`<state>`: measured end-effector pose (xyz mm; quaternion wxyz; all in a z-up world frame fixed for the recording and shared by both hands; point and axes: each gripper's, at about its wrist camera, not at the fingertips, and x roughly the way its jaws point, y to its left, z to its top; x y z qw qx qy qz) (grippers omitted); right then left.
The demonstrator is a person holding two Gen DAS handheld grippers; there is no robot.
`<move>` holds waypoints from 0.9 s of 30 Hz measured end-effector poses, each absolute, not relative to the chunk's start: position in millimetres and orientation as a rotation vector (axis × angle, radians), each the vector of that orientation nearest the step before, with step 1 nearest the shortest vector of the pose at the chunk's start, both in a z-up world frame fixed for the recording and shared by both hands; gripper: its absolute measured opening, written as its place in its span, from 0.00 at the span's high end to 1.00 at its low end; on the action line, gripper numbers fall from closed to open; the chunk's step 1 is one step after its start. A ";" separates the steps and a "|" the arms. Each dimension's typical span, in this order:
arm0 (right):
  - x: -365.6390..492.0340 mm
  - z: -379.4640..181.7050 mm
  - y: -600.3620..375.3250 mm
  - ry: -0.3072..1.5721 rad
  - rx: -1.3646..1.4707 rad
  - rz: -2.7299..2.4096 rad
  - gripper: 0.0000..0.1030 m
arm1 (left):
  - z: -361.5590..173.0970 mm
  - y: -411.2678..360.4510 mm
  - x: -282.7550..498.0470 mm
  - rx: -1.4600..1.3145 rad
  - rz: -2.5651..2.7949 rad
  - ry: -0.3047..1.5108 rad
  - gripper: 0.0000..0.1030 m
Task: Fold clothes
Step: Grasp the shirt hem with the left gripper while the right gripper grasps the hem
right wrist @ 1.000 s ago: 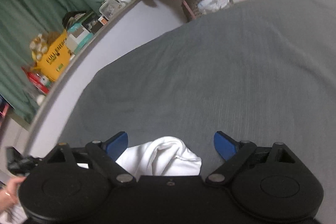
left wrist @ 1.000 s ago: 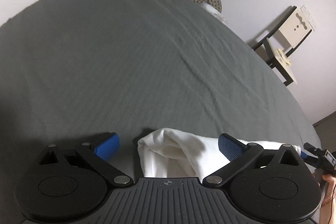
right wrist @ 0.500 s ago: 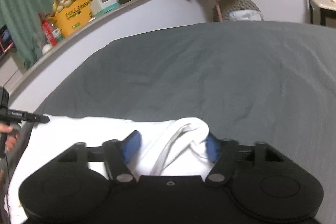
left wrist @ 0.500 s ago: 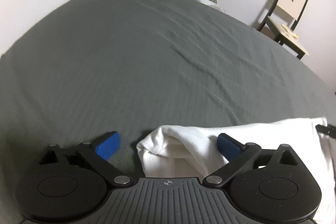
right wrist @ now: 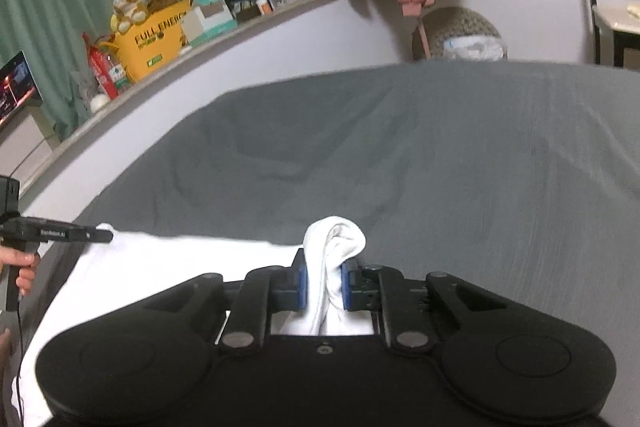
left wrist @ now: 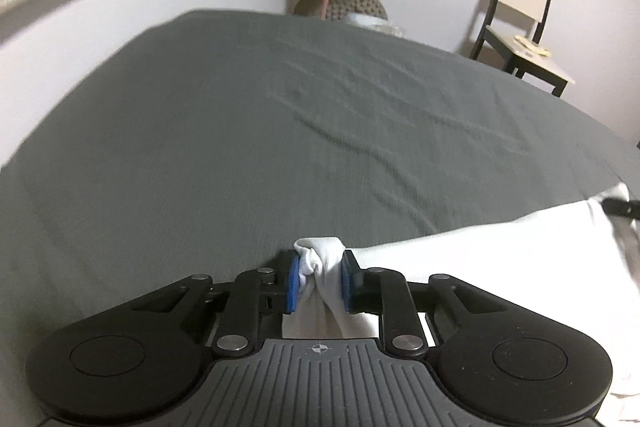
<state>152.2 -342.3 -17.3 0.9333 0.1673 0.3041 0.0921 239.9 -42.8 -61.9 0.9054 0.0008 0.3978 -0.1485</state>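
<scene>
Since a second ago both sets of jaws have just been closing, and each now pinches a bunched corner of the white garment (left wrist: pixel 460 259) that lay loose between wide-set blue pads. The left hand-held gripper (left wrist: pixel 319 281) clamps a small knot of soft white fabric; the right hand-held gripper (right wrist: pixel 325 281) clamps a taller rounded fold. The garment's top edge stretches taut between them, over the near edge of the bed (left wrist: pixel 240 115), whose grey cover is finely ribbed and lightly wrinkled. On the ledge (right wrist: pixel 224 39) behind, a yellow box (right wrist: pixel 154 37) reads "FULL ENERGY", the last letter partly hidden. A dark-framed chair (left wrist: pixel 524 27) with a cream backrest stands by the wall.
</scene>
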 end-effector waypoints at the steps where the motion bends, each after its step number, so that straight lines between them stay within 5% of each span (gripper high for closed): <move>1: 150.8 -12.2 -340.9 0.601 0.337 0.184 0.86 | -58.2 -42.6 238.4 0.011 -0.306 0.806 0.81; 8: 126.4 50.5 -301.7 0.304 0.110 0.139 0.86 | 1.8 -33.2 235.6 -0.001 -0.287 0.568 0.81; 18: 111.9 40.1 -298.4 0.332 0.068 0.165 0.86 | 12.2 -6.3 203.5 0.062 -0.336 0.534 0.81; 27: 23.4 63.8 -244.1 0.265 -0.290 0.270 0.86 | 39.9 9.1 124.2 0.149 -0.473 0.458 0.81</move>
